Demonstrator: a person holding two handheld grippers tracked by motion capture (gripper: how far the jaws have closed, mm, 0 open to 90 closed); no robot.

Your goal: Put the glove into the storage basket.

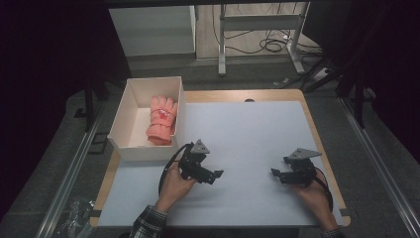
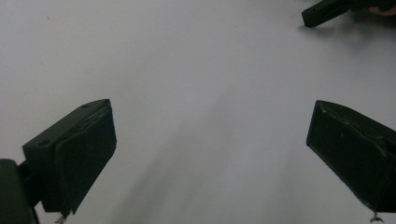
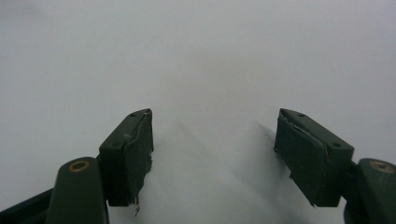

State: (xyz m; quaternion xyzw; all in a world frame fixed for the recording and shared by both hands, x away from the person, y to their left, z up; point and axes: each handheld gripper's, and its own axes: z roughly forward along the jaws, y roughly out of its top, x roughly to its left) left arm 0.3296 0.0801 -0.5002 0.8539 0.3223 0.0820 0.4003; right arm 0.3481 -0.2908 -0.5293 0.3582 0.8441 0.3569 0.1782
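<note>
Jaws on your left gripper (image 1: 216, 174) and right gripper (image 1: 274, 172) stand apart, empty, over the white table (image 1: 247, 129). That salmon-pink knitted glove (image 1: 161, 120) already lies in the white cardboard box (image 1: 130, 95), far left; probably only withdrawing remains.

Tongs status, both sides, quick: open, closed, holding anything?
Left tongs: open, jaws wide apart, nothing between them, over the bare table.
Right tongs: open, nothing held, over the same bare surface.

Plaid sleeves (image 1: 148, 224) on the person, black grippers with grey three-cornered plates (image 1: 200, 147) (cables trailing)
</note>
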